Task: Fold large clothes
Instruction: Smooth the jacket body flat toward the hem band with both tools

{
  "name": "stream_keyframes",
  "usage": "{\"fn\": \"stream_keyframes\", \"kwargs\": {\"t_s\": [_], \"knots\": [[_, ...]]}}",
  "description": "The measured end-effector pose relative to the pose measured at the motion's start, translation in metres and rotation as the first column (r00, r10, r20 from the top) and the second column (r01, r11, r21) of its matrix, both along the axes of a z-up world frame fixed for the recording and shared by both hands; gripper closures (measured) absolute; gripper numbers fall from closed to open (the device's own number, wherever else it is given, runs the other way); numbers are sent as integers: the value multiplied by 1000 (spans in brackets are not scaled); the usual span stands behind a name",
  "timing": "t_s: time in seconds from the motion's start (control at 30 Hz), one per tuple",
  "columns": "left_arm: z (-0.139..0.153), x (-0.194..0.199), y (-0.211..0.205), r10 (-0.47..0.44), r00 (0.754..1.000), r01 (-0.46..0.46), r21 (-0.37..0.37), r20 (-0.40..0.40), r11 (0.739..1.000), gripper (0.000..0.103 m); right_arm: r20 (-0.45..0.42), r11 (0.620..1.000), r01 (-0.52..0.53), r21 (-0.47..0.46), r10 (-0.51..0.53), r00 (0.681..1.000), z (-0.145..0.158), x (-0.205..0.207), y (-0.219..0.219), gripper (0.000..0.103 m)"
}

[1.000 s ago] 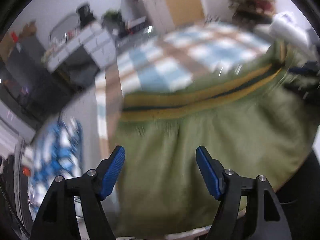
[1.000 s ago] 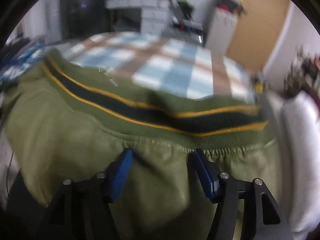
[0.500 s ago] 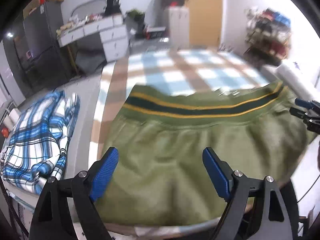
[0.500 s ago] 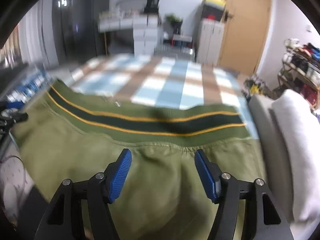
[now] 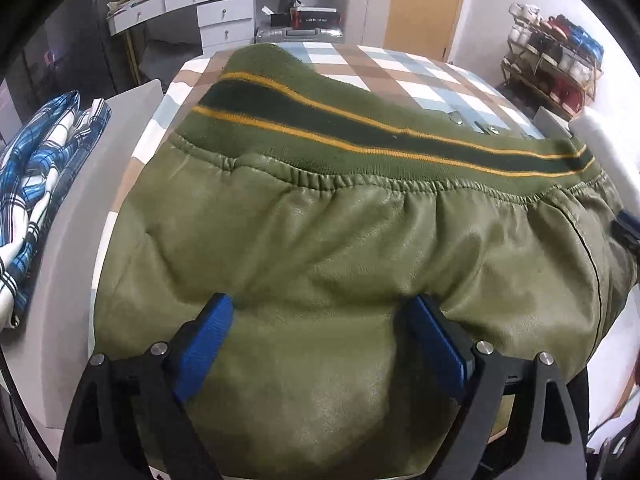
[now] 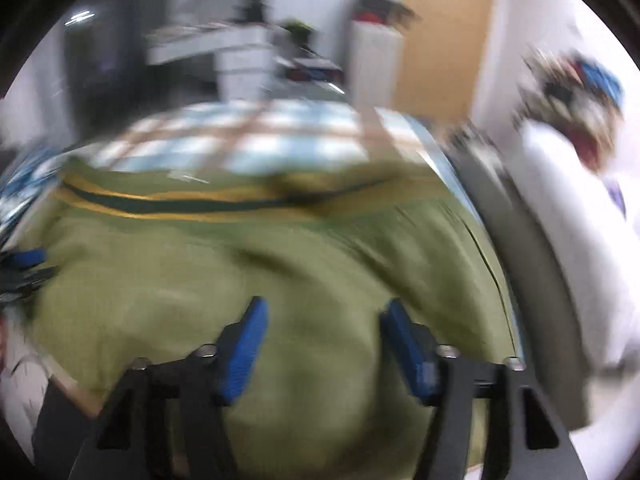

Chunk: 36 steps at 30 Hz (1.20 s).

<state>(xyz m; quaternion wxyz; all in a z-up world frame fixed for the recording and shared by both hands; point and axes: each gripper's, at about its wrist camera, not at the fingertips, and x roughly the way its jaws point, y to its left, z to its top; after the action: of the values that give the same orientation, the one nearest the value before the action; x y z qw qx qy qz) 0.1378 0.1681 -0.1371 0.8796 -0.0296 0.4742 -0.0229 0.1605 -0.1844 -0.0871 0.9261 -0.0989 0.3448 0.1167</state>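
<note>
An olive green jacket (image 5: 340, 248) with a dark, yellow-striped ribbed hem (image 5: 360, 128) lies spread over the checkered table (image 5: 400, 68); it also shows, blurred, in the right wrist view (image 6: 280, 264). My left gripper (image 5: 320, 320) is open, jaws wide apart, low over the jacket's near part. My right gripper (image 6: 322, 320) is open over the jacket too. The right gripper's blue tip shows at the left wrist view's right edge (image 5: 628, 224); the left gripper shows at the right wrist view's left edge (image 6: 24, 268).
A blue plaid shirt (image 5: 36, 168) lies on a white surface left of the table. A white cloth pile (image 6: 568, 216) lies to the right. Drawers (image 5: 216, 12), a cabinet, a door and a shoe rack (image 5: 552, 64) stand behind.
Both grippers have come down closer to the jacket and stayed open. The left view has steadied; the right view has blurred with motion to the right.
</note>
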Motion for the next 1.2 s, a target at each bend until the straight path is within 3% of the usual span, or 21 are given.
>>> {"fn": "stream_keyframes", "kwargs": {"t_s": [0.07,0.17,0.23,0.3,0.37,0.43,0.47,0.63,0.7,0.77,0.8,0.83,1.03,1.13,1.2], "knots": [[-1,0,1,5,1000,-4,-6,20,1000,15,69,990,-139,29,137,988,19,-24,34,36],[-3,-11,-5,8,999,-8,-2,41,1000,14,67,969,-240,56,236,969,15,-33,73,35],[-2,-19,-7,12,999,-12,-1,44,1000,14,9,967,-252,26,252,968,-10,-22,94,36],[-3,-20,-8,12,999,-12,2,43,1000,14,-119,975,-222,29,224,967,-52,-2,103,29],[-3,-21,-8,12,999,-12,-1,47,1000,14,-75,973,-222,70,227,971,-56,-4,98,29],[-3,-23,-9,12,998,-12,1,56,1000,14,-116,971,-214,102,226,967,-46,-3,90,39],[-4,-24,-9,14,998,-14,1,60,1000,14,-110,969,-203,139,219,969,-36,-5,79,50],[-5,-28,-10,24,996,-25,1,82,1000,14,60,982,-39,187,28,998,10,-19,5,45],[-5,-30,-11,28,995,-28,1,91,1000,14,45,987,45,152,-52,998,3,-8,-19,44],[-6,-31,-11,26,995,-27,2,98,1000,14,-45,988,124,95,-120,992,-24,10,-35,41],[-6,-32,-11,26,994,-26,2,102,1000,14,-76,988,110,110,-102,992,-37,17,-40,39],[-6,-32,-11,25,994,-25,2,107,1000,14,-33,985,95,144,-91,995,-39,13,-45,39],[-3,-34,-12,34,995,-34,4,98,999,14,-53,988,105,115,-100,994,-33,16,-41,37],[16,-36,-16,16,998,-17,12,68,1000,17,-83,980,130,152,-119,989,-18,7,-43,37],[39,-36,-17,-22,993,22,0,113,1000,17,-27,970,88,226,-84,996,-5,-1,-39,38]]}}
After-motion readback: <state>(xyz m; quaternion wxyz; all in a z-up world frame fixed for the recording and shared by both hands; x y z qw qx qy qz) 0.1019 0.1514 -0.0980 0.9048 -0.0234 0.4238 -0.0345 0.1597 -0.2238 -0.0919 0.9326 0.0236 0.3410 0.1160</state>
